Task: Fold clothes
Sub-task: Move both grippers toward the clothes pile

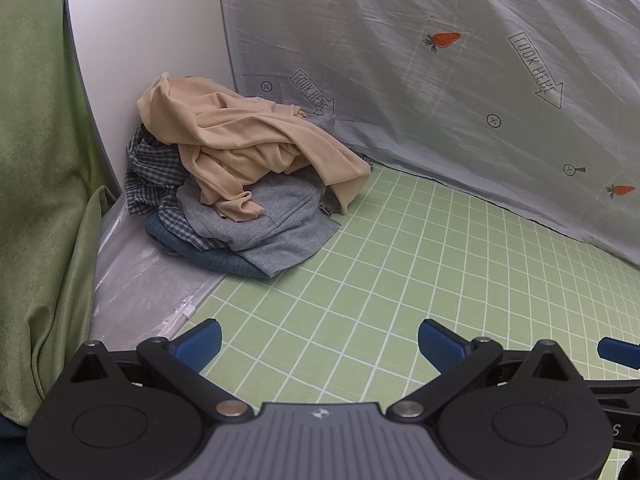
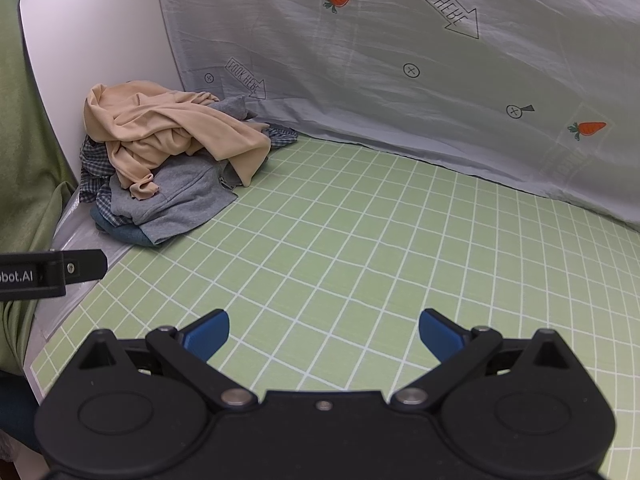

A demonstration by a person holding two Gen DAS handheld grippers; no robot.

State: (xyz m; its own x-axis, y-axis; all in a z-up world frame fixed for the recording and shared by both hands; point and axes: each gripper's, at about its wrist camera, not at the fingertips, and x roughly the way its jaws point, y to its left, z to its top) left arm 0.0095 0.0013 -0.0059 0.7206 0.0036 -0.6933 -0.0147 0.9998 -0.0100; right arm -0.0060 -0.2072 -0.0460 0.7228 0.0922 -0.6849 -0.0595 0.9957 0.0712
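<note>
A heap of crumpled clothes lies in the far left corner of the green grid mat (image 1: pixel 400 264) (image 2: pixel 360 240). On top is a beige garment (image 1: pixel 248 140) (image 2: pixel 168 136), draped over a grey zip sweatshirt (image 1: pixel 264 220) (image 2: pixel 180 200). A dark plaid shirt (image 1: pixel 152 172) (image 2: pixel 90 176) and a blue knit piece (image 1: pixel 208 256) (image 2: pixel 128 234) lie underneath. My left gripper (image 1: pixel 320 346) hovers open over the mat, well short of the heap. My right gripper (image 2: pixel 324 334) is also open with nothing between its blue fingers.
A grey sheet (image 1: pixel 440 60) (image 2: pixel 400 60) printed with carrots and arrows hangs along the back. A white panel (image 1: pixel 140 32) (image 2: pixel 92 40) closes the left side, with a green curtain (image 1: pixel 40 160) beyond it. Clear plastic film (image 1: pixel 148 284) edges the mat's left side.
</note>
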